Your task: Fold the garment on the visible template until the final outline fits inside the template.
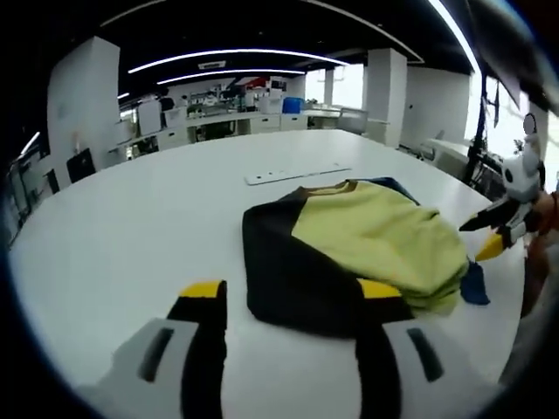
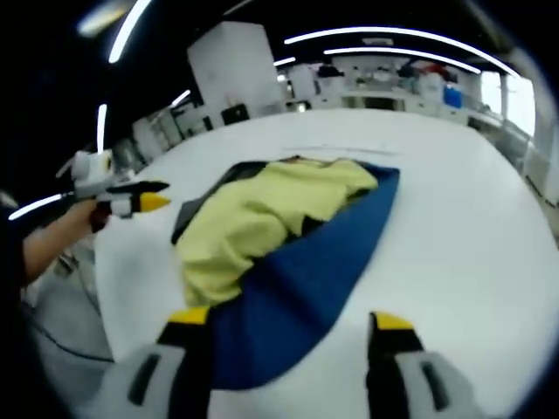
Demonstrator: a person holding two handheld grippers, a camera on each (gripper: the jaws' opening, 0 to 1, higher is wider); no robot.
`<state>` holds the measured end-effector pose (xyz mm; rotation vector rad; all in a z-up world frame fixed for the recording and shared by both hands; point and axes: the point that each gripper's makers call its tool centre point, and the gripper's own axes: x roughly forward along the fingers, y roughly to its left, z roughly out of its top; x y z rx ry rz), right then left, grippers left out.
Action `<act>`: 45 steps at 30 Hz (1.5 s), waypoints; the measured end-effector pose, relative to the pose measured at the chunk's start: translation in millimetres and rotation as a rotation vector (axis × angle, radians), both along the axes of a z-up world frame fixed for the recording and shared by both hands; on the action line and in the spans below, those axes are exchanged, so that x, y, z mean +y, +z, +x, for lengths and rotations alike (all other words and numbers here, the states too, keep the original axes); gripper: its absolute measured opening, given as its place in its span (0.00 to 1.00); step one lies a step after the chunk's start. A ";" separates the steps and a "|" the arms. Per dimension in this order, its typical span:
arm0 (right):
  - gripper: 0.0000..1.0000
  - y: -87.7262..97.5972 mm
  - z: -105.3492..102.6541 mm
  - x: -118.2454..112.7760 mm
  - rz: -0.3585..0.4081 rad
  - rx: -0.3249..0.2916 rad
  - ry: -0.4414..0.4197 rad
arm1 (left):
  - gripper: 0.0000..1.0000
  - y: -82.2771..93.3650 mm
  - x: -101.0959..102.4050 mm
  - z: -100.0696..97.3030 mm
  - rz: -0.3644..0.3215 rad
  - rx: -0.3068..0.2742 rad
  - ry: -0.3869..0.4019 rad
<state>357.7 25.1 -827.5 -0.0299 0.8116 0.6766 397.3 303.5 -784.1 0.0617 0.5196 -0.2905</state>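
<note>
A folded garment lies on the white table, with a yellow-green part on top and a black part toward my left gripper. A blue layer peeks out at its far side; I cannot tell whether it is garment or template. My left gripper is open, its jaws wide apart just short of the black edge. The right gripper hovers at the garment's right side. In the right gripper view the yellow-green part lies over the blue layer. My right gripper is open over the blue edge, clamping nothing.
A long white strip lies on the table beyond the garment. The left gripper, held by a person's hand, hangs past the table edge. Desks and pillars stand in the background.
</note>
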 end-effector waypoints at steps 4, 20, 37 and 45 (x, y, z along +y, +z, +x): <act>0.57 -6.2 -13.3 0.6 -0.011 0.005 -0.010 | 0.48 -12.7 -8.3 -9.9 0.006 0.022 -0.010; 0.22 -14.3 -35.6 -5.0 -0.087 0.020 -0.153 | 0.28 -40.4 -17.5 -23.5 -0.037 0.096 0.117; 0.00 -19.3 -41.7 -3.0 -0.126 -0.013 -0.219 | 0.08 -55.1 -21.1 -20.6 -0.051 0.144 0.142; 0.00 -14.4 -41.2 -10.1 -0.126 -0.024 -0.232 | 0.00 -54.7 -23.6 -18.3 -0.066 0.147 0.136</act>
